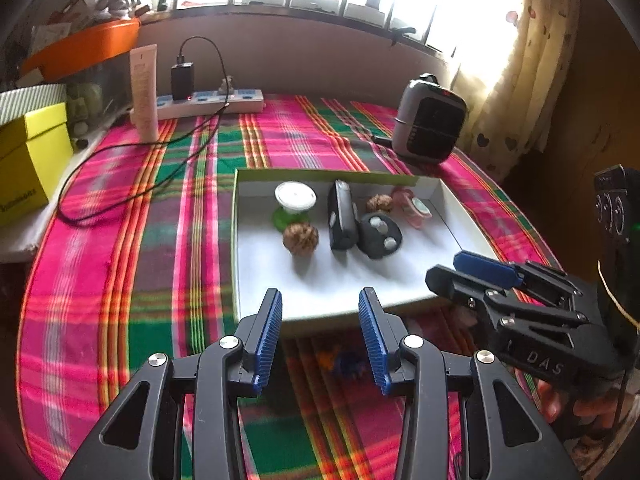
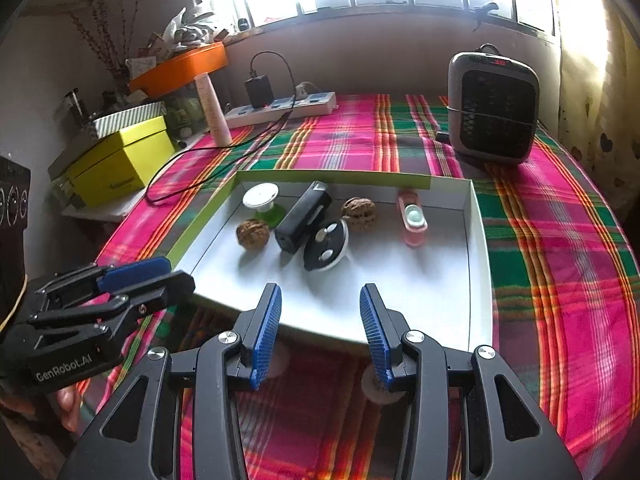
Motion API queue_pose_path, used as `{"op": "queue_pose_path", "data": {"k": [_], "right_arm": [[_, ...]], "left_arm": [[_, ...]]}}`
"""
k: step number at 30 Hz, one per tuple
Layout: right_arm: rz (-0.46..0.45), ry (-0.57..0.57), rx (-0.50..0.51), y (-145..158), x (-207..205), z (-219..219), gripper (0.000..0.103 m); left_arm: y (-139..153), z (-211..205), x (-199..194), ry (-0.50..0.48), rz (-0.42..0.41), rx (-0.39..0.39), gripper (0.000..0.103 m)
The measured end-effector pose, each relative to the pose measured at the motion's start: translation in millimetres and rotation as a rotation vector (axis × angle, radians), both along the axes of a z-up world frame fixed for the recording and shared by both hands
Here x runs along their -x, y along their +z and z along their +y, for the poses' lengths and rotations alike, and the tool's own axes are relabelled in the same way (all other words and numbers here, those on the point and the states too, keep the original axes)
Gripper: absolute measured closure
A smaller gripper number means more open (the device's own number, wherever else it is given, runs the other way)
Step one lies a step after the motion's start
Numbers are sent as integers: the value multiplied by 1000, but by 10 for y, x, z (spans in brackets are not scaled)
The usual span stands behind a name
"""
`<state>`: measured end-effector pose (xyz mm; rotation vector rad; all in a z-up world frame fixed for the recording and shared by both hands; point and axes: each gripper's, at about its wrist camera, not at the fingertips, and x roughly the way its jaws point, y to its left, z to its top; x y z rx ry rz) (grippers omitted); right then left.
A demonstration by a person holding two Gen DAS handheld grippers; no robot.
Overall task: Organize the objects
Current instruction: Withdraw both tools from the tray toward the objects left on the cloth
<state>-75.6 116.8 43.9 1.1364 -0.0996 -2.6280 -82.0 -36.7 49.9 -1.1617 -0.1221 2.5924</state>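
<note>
Both claws hung apart and empty above the plaid-clothed table [image 1: 160, 208]: left claw [image 1: 320, 336], right claw [image 2: 320, 336]. The shallow white cardboard tray [image 2: 476, 240] lay just ahead of both, holding two brown walnuts [image 1: 301, 239], a black oblong device [image 1: 341, 216] and a black round disc [image 1: 379, 235]. Judgement: both should approach any remaining piece low, jaws squared, and avoid the tray's near wall.

The white tray [image 2: 476, 240] holds two walnuts [image 2: 253, 233], one spool [image 2: 262, 200], one black case [image 2: 302, 216], one round disc [image 2: 328, 246] and one pink item [image 2: 414, 220].
</note>
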Motion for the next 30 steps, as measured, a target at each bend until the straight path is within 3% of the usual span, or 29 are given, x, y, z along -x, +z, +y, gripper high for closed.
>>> {"op": "queue_pose_path", "data": {"k": [20, 30], "right_arm": [[31, 8, -4, 30, -347, 49, 61], [1, 7, -8, -73, -351, 51, 61]], "left_arm": [[-344, 170, -162, -46, -87, 26, 65], [-369, 206, -103, -36, -79, 43, 65]]}}
